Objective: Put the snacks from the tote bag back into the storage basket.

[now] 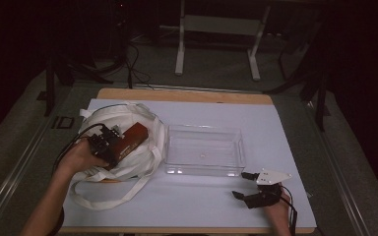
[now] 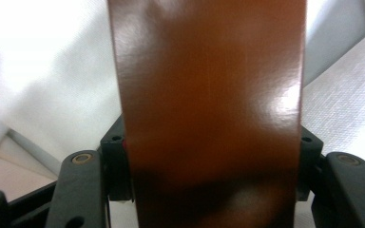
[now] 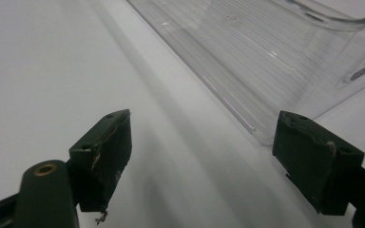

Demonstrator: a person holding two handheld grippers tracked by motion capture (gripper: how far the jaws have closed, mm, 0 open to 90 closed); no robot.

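we work on a table (image 1: 285,128) covered by a pale sheet, with a bare wooden edge along the far side. the largest item on it is a white cloth bag (image 1: 123,142), which lies crumpled on the left half of the surface, its long straps looping toward the near edge. just to the right of the bag, near the centre of the table, stands a clear plastic tray (image 1: 205,150) with low walls; in the right gripper view its near wall and one corner (image 3: 266,71) rise beyond the jaws. the brown box (image 1: 130,139) is next in size: it is a glossy rectangular block sitting over the mouth of the bag, tilted with its far end pointing toward the tray. the left gripper (image 1: 109,142) holds this box at its near end; in the left gripper view the box (image 2: 209,114) stands between the two black jaws, which press on its sides, with white bag fabric behind it. the right gripper (image 1: 246,184) rests low over the bare sheet at the near right, just beside the near right corner of the tray and well apart from the box. its jaws stand wide, with nothing between them (image 3: 202,152).
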